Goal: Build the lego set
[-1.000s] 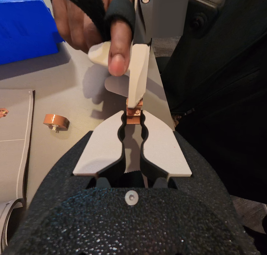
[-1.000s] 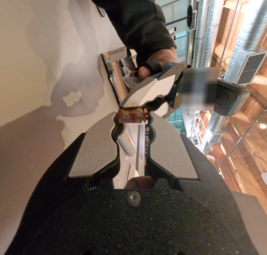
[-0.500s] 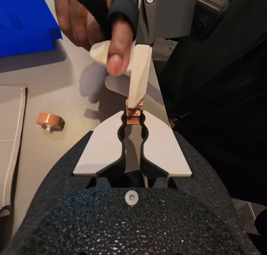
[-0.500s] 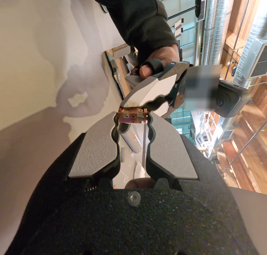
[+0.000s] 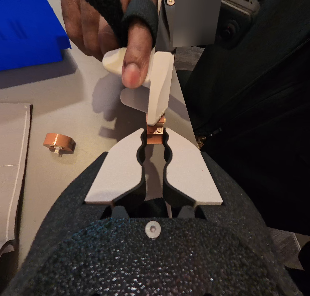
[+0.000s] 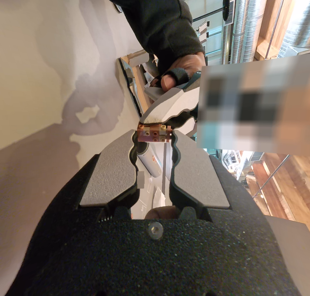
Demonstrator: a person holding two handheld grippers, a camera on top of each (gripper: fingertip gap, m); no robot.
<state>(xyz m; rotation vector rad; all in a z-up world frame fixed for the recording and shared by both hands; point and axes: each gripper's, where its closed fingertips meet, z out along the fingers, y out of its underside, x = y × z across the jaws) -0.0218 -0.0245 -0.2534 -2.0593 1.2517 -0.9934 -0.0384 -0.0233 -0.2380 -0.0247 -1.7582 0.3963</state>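
A small assembly of brown and tan toy bricks (image 5: 154,136) is held in the air between both grippers, above the grey table (image 5: 83,120). My left gripper (image 5: 154,135) is shut on its narrow sides. My right gripper (image 6: 153,135) is shut on the same assembly (image 6: 154,135) across its longer side. In the left wrist view a white finger of the right gripper (image 5: 159,93) comes down onto the assembly from above, with a hand (image 5: 130,52) behind it. In the right wrist view a finger of the left gripper (image 6: 171,108) lies on the assembly's far side.
A brown round wheel-like piece (image 5: 58,141) lies on the table at the left. A blue bin (image 5: 25,27) stands at the far left. A sheet or booklet (image 5: 11,153) lies at the left edge. A grey cylinder (image 6: 149,162) lies beyond the right gripper's fingers. The tips of both grippers are at nearly the same place.
Both grippers have drifted a little together with the brick assembly between them. Both grasps look unchanged.
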